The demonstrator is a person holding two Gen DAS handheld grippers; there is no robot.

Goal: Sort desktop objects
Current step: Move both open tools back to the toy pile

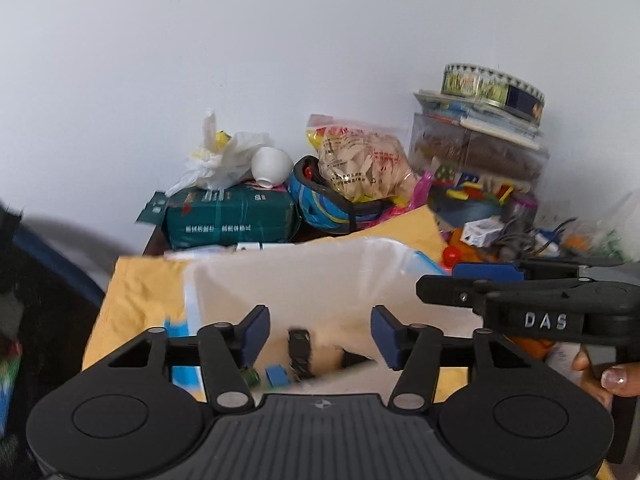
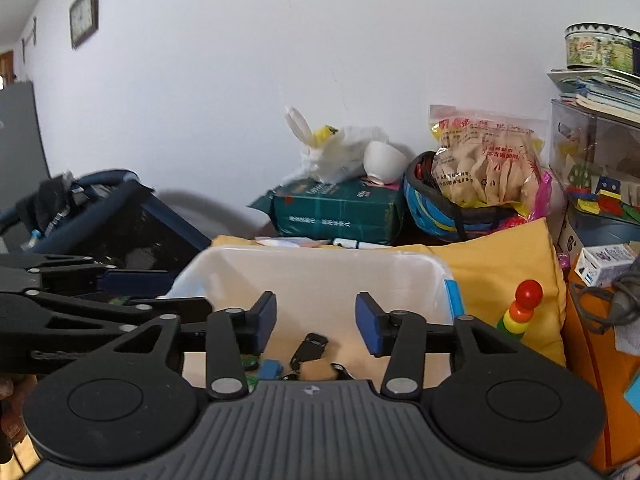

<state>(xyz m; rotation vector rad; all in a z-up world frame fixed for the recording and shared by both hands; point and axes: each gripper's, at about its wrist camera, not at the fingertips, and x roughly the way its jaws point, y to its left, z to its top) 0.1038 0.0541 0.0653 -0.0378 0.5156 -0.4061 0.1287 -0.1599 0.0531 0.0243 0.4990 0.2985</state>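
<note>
Left wrist view: left gripper (image 1: pixel 319 334) hangs over the translucent plastic bin (image 1: pixel 280 272), jaws spread wide, nothing between the blue pads. Small items lie on the bin floor below — a black clip (image 1: pixel 299 350), a blue block (image 1: pixel 277 375), a green piece (image 1: pixel 251 377). Right gripper (image 1: pixel 460 280) enters from the right edge, seen side-on.

Right wrist view: right gripper (image 2: pixel 316 322) also over the bin (image 2: pixel 320 264), jaws apart and empty. Same clip (image 2: pixel 310 350) and blue block (image 2: pixel 270 369) rest on the bin floor, with a tan block (image 2: pixel 316 370) just beside them. Bin sits on a yellow cloth (image 2: pixel 500 256); a stacked ring toy (image 2: pixel 520 308) stands on the cloth to the bin's right — apart from it.
</note>
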